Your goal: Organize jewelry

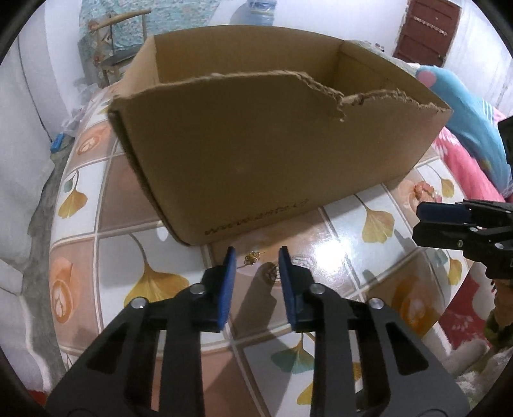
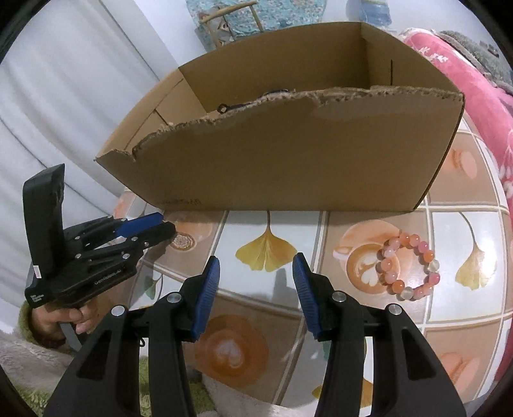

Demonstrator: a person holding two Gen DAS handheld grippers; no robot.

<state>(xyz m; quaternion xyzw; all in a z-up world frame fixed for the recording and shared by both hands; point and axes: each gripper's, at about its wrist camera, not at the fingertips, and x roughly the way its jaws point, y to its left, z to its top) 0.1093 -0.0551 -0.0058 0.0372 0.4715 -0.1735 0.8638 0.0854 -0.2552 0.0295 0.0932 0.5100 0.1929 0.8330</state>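
Both grippers, left (image 1: 256, 256) and right (image 2: 256, 266), are hovering released over the tablecloth (image 2: 282, 288); gold earrings (image 1: 261, 264) are lying between left fingers, beaded bracelet (image 2: 407, 266) beside cardboard box (image 2: 288, 160).

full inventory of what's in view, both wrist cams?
cardboard box: 1, brown, open top, torn front rim, on table
dark item: 1, black, inside box, mostly hidden
bead bracelet: 1, pink-orange, on table right of right hand-held gripper
small ornaments: 2, gold, on table between left fingers
table: 1, tiled leaf-and-coffee pattern
water jug: 1, blue, behind box
left hand-held gripper: 1, black with blue pads, open
right hand-held gripper: 1, same, open
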